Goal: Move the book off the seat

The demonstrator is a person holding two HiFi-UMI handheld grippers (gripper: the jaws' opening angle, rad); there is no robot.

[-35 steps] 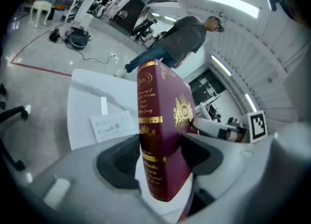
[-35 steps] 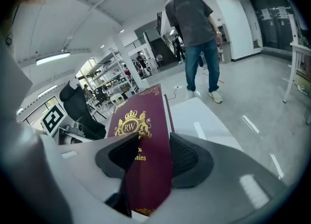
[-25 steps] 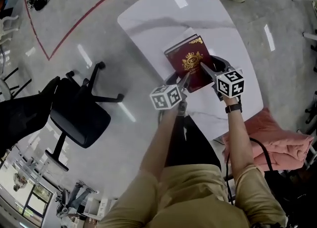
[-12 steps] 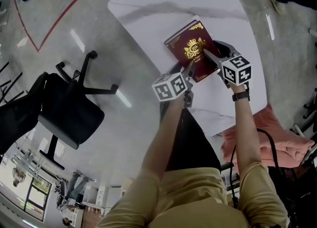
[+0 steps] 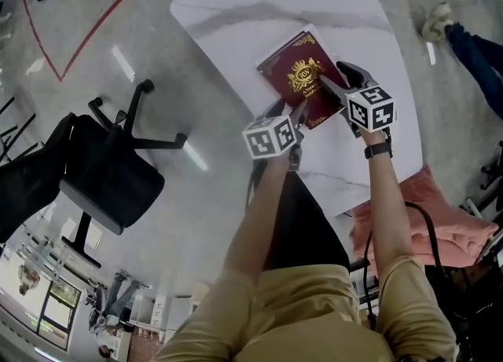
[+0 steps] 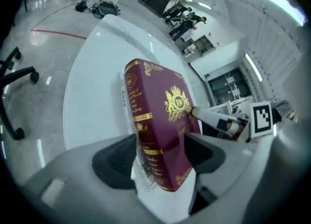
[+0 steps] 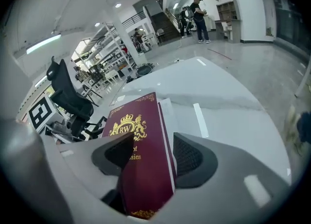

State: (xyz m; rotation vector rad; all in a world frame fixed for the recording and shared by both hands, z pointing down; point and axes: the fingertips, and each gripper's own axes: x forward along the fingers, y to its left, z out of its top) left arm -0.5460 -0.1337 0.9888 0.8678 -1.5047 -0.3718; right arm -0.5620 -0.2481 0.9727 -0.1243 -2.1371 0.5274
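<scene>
Now, head view, book [image 5: 297,79]: maroon, gold crest up, lying flat on the white tabletop [image 5: 259,7], well apart from the black office chair [image 5: 110,172].
Head view, long axis: diagonal, far-left to near-right; the crest's top points away from the person.
Head view, claws: left claw [image 5: 289,109] at the book's near end, right claw [image 5: 328,78] at its right edge.
Left gripper view, book [image 6: 158,121]: spine with gold lettering faces the camera; long axis runs away across the tabletop [image 6: 92,96].
Left gripper view, left claw [image 6: 160,157]: jaws opening, wide, with the book's near corner between them, one pad by the spine and one by the cover; contact not resolvable. The right claw [image 6: 218,121] shows at the far edge.
Right gripper view, book [image 7: 141,140]: cover up, page edge to the right, long axis receding over the tabletop [image 7: 218,106] toward the chair [image 7: 68,94].
Right gripper view, right claw [image 7: 153,157]: jaws opening, wide; the book's near end lies between them, the left pad over the cover and the right pad just beside the page edge.
</scene>
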